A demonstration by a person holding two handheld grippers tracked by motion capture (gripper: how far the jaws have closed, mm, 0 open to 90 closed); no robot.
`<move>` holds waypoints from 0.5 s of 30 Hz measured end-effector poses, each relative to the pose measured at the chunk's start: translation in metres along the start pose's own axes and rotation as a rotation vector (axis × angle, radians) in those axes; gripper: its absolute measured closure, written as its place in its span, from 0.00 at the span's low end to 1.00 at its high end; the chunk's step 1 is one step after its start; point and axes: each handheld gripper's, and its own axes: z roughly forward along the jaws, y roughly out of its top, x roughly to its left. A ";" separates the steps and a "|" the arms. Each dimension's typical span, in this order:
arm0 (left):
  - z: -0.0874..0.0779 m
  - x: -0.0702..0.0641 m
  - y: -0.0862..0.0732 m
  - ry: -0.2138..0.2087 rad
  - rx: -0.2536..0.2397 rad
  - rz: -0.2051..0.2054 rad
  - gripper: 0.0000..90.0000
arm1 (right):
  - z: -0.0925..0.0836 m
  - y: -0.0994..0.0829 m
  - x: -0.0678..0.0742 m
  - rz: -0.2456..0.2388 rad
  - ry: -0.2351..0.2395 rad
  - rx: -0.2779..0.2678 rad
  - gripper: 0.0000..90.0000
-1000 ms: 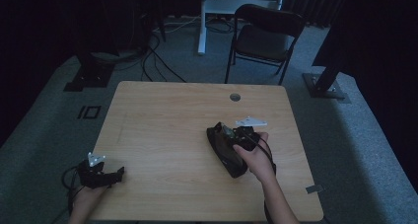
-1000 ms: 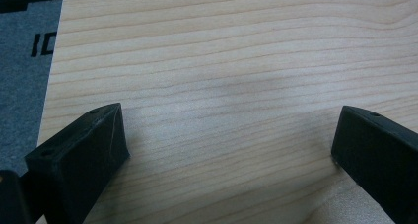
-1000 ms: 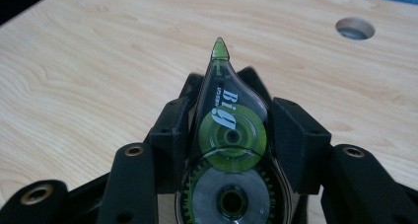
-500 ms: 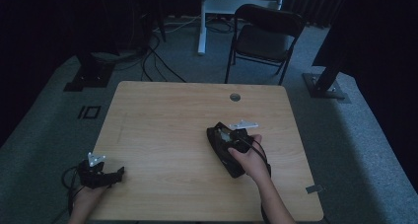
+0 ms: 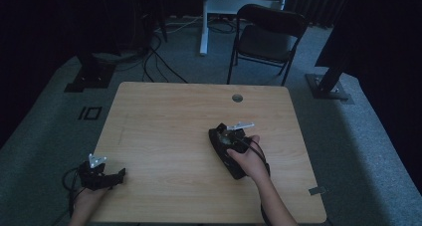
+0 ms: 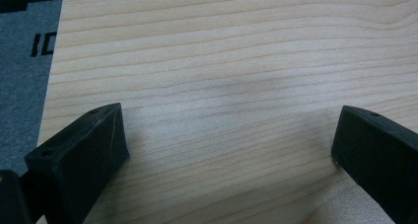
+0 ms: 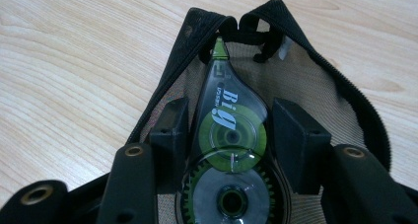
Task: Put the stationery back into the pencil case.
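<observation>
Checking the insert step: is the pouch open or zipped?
Open. In the right gripper view the pouch has its zipper edges spread wide, mesh lining exposed, and the correction tape, held by the right gripper, pointing in.

Both grippers are matte black: the left gripper [image 6: 226, 150] has blocky, wedge-shaped jaws with small screw holes and a grey three-cornered plate on top, the right gripper [image 7: 231, 140] has brass-ringed screw holes and a like plate, black cables trail from each, and the forearms are bare.
</observation>
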 end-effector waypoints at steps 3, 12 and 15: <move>0.000 0.000 0.000 0.000 0.000 0.000 0.01 | 0.002 0.001 0.001 -0.005 -0.006 0.005 0.56; 0.000 0.000 0.000 0.000 0.000 0.000 0.01 | 0.008 0.002 0.000 -0.001 -0.019 0.035 0.56; 0.000 0.000 0.000 0.000 0.000 0.000 0.01 | 0.010 0.002 -0.002 0.007 -0.025 0.043 0.56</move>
